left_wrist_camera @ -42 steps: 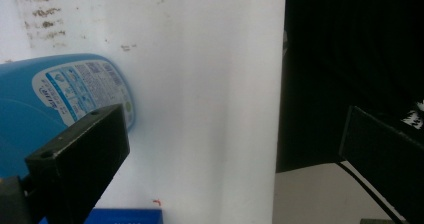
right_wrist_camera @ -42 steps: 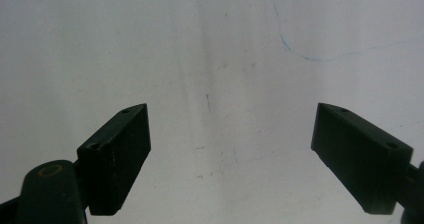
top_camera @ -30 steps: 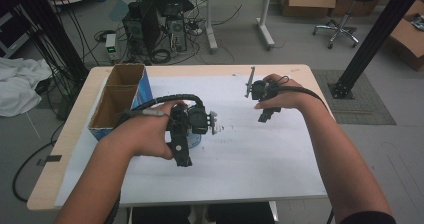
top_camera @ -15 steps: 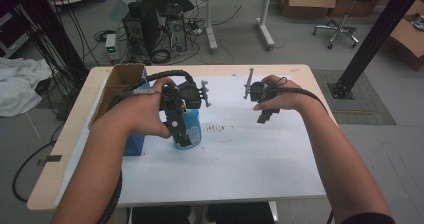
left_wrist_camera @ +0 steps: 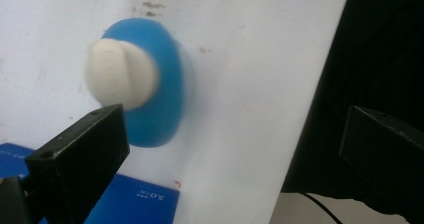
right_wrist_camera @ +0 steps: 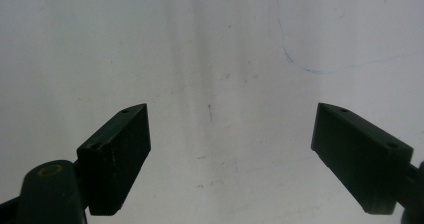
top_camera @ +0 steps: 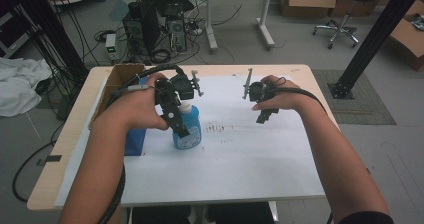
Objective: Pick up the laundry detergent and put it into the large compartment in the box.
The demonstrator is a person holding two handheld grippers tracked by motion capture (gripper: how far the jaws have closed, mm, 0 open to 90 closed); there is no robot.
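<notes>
- My left claw (left_wrist_camera: 235, 149) hangs open just above the blue bottle (left_wrist_camera: 155, 84), released.
- The bottle stands upright, white cap (left_wrist_camera: 121, 73) pointing up.
- My right claw (right_wrist_camera: 230, 159) is open, well right.

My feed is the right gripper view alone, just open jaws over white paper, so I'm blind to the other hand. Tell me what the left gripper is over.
Observer: The left gripper hangs over a blue bottle with a white cap, standing upright on the white sheet.
Operator: Report its jaws.
Observer: Wide open, gripping nothing; the cap sits off-centre, close to one jaw.
Operator: Give me what's beside the bottle.
Observer: A cardboard box at the table's left edge, on the far side of the bottle from your right gripper.
</notes>
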